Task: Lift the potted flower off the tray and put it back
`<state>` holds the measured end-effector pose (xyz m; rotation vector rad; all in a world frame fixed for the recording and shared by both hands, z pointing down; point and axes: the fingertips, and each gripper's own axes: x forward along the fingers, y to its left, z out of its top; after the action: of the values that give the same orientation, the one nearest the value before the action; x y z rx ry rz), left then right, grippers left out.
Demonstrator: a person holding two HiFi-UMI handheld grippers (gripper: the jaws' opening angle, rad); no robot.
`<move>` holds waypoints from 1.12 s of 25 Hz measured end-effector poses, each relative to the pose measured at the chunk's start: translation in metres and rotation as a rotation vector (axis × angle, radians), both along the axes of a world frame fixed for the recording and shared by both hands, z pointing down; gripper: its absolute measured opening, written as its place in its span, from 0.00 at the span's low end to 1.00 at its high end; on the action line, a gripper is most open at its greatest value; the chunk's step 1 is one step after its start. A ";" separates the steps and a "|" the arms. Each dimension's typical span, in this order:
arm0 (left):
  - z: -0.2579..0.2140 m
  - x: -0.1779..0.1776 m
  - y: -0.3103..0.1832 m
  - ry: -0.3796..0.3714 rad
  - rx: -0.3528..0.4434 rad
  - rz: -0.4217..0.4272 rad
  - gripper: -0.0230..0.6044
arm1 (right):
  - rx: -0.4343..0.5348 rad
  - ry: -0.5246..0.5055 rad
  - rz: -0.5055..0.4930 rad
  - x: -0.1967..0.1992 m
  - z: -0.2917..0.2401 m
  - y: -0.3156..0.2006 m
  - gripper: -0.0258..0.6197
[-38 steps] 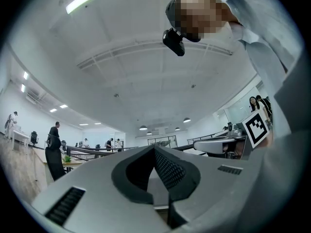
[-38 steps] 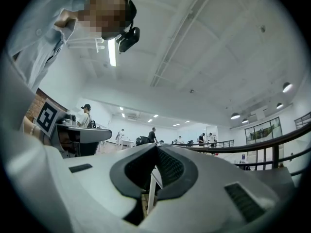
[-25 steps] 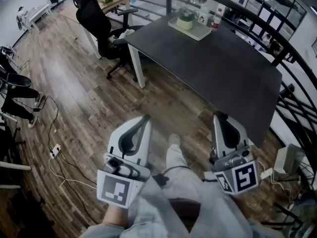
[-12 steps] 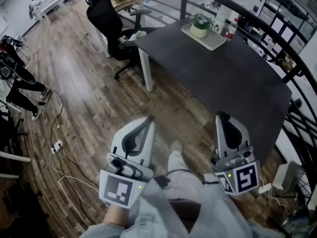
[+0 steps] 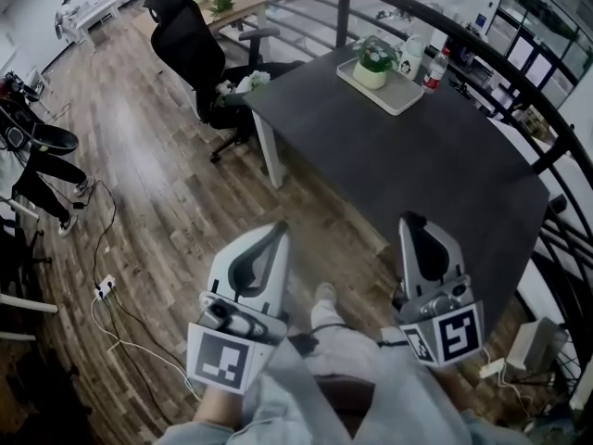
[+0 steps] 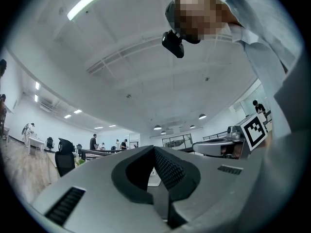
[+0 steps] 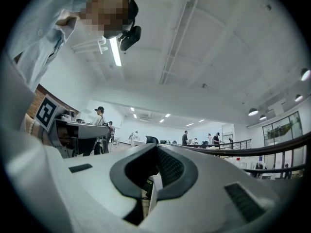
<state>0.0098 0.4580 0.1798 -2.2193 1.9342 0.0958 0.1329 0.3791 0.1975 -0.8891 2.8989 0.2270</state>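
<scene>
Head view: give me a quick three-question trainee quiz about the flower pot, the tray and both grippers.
1. True or false: the potted flower stands on the tray on the dark table.
2. The left gripper and right gripper are: A both shut and empty; B both open; C holding the pot.
3. Which seat stands at the table's left end in the head view?
Key: 1 true; 2 A; 3 the black office chair.
</scene>
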 end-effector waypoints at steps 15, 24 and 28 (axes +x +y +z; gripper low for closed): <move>0.000 -0.017 -0.129 -0.010 -0.003 -0.012 0.03 | 0.009 -0.004 -0.027 -0.022 -0.001 -0.129 0.04; 0.005 -0.019 -0.184 -0.017 -0.016 -0.011 0.03 | 0.004 -0.008 -0.032 -0.030 0.004 -0.184 0.04; 0.004 -0.014 -0.195 -0.033 -0.013 0.006 0.03 | 0.001 -0.015 -0.024 -0.026 0.006 -0.191 0.04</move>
<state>-0.0038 0.2626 0.1839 -2.2208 1.9165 0.0470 0.1066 0.1879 0.2035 -0.8515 2.8943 0.2183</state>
